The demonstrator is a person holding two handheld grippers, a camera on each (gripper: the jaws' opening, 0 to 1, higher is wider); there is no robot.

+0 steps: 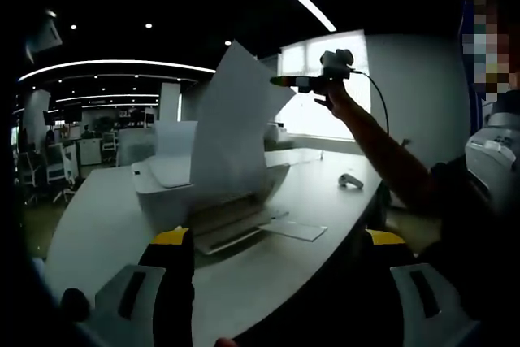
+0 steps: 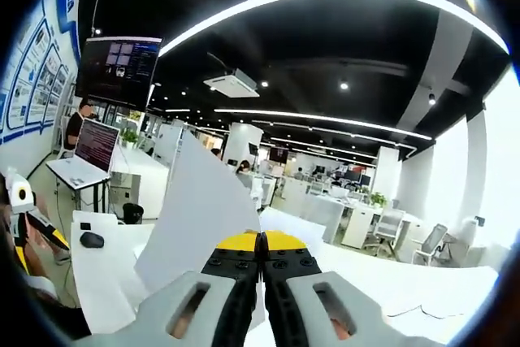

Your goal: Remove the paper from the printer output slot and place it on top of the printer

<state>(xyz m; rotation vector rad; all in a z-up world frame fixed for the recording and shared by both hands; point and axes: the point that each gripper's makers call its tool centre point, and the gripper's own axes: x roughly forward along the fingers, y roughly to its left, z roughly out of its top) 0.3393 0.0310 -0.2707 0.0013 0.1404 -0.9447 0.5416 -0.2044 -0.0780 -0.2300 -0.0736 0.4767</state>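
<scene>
My right gripper (image 2: 261,243) pinches the paper (image 1: 231,123) high at frame centre to clear the printer (image 1: 175,188), left gripper (image 1: 280,241) spread.

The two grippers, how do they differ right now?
The right gripper has its jaws shut on the paper and is raised above the printer. The left gripper stands open, holds nothing and sits low by the desk. Both have yellow-tipped grey jaws.
</scene>
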